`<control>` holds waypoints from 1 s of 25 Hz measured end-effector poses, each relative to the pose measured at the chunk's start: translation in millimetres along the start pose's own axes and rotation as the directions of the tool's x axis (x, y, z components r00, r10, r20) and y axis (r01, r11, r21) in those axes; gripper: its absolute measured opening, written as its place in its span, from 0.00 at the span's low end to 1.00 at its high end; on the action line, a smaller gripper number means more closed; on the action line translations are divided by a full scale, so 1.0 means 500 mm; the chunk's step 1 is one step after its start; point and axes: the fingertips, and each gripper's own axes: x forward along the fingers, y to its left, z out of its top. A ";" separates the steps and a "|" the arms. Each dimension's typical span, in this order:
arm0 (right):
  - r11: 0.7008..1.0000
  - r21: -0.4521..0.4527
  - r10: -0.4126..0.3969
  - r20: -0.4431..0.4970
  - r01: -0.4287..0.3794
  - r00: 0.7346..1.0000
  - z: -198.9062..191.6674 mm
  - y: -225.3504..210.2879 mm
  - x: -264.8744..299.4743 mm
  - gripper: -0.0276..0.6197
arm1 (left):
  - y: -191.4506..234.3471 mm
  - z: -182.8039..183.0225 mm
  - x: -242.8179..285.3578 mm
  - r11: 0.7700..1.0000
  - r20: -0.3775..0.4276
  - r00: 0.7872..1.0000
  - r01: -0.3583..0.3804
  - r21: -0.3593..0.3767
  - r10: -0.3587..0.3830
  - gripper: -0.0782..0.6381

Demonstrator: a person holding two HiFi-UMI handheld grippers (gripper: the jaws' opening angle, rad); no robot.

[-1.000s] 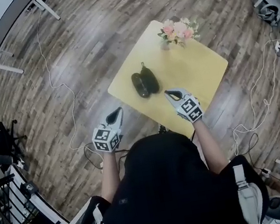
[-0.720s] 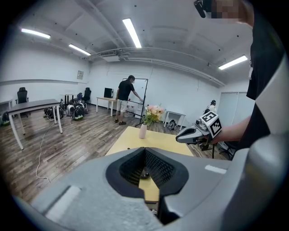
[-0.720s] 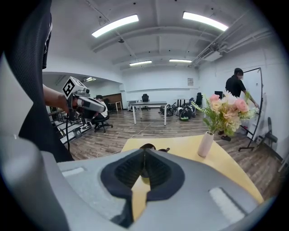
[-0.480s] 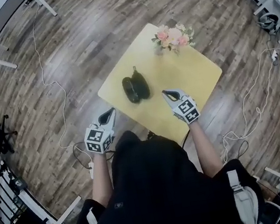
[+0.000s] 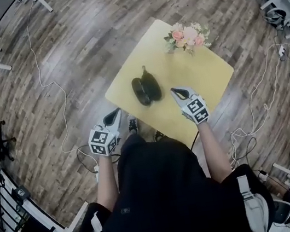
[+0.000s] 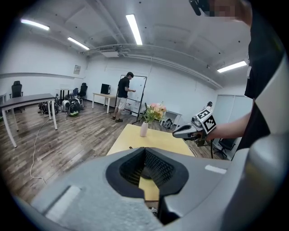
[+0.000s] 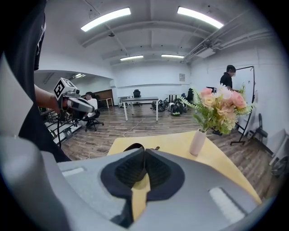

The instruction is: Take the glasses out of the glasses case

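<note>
A black glasses case [image 5: 147, 88] lies open on the yellow table [image 5: 204, 74], its two halves side by side. Whether glasses are inside it cannot be made out. My left gripper [image 5: 113, 115] hovers off the table's near-left edge, jaws together and empty, pointing toward the case. Over the table's near edge, right of the case, my right gripper [image 5: 176, 92] is also shut and empty. In the right gripper view the case [image 7: 131, 148] peeks just above the closed jaws of the right gripper [image 7: 143, 151]. The left gripper's [image 6: 145, 151] own jaws hide the case in the left gripper view.
A white vase of pink flowers [image 5: 188, 35] stands at the table's far corner. Cables [image 5: 50, 85] trail over the wooden floor on both sides. A person [image 6: 122, 96] stands at a whiteboard far off, with desks and chairs along the walls.
The head view has shifted a little. Both grippers stay shut and hold about the same places near the table's near edge; the case has not moved.
</note>
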 end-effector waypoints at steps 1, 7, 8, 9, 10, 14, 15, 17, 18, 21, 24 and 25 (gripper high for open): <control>1.000 0.003 -0.009 -0.004 0.009 1.000 0.007 0.000 0.010 0.05 | 0.014 0.003 0.005 1.000 -0.002 1.000 0.015 0.004 -0.015 0.12; 0.998 0.021 -0.055 -0.075 0.056 0.996 0.016 0.021 0.081 0.05 | 0.105 0.011 0.035 0.995 -0.006 0.995 0.100 0.011 -0.100 0.12; 0.998 0.028 -0.060 -0.092 0.062 0.994 0.013 0.023 0.097 0.05 | 0.122 0.011 0.042 0.994 -0.006 0.994 0.113 0.009 -0.113 0.12; 0.997 0.037 -0.063 -0.108 0.067 0.992 0.011 0.026 0.112 0.05 | 0.138 0.010 0.050 0.992 -0.008 0.992 0.127 0.008 -0.127 0.12; 0.996 0.048 -0.065 -0.125 0.071 0.990 0.007 0.030 0.126 0.05 | 0.152 0.008 0.058 0.990 -0.012 0.990 0.143 0.007 -0.143 0.12; 0.993 0.085 -0.064 -0.186 0.081 0.980 -0.011 0.046 0.186 0.05 | 0.203 0.005 0.082 0.979 -0.032 0.979 0.202 0.019 -0.201 0.12; 0.992 0.089 -0.065 -0.197 0.084 0.978 -0.013 0.049 0.199 0.05 | 0.214 0.008 0.088 0.977 -0.033 0.977 0.214 0.023 -0.213 0.12; 0.991 0.098 -0.067 -0.211 0.089 0.975 -0.018 0.052 0.224 0.05 | 0.234 0.013 0.099 0.971 -0.034 0.972 0.235 0.029 -0.234 0.12; 0.990 0.107 -0.064 -0.217 0.089 0.974 -0.020 0.054 0.237 0.05 | 0.244 0.016 0.103 0.969 -0.034 0.969 0.245 0.032 -0.244 0.12; 0.987 0.131 -0.054 -0.245 0.088 0.968 -0.034 0.061 0.273 0.05 | 0.267 0.021 0.109 0.961 -0.042 0.962 0.272 0.043 -0.270 0.12; 0.985 0.154 -0.038 -0.278 0.083 0.960 -0.047 0.074 0.303 0.05 | 0.286 0.024 0.111 0.955 -0.051 0.955 0.293 0.048 -0.291 0.12; 0.983 0.162 -0.032 -0.288 0.082 0.957 -0.050 0.079 0.313 0.05 | 0.291 0.025 0.111 0.953 -0.053 0.954 0.298 0.048 -0.296 0.12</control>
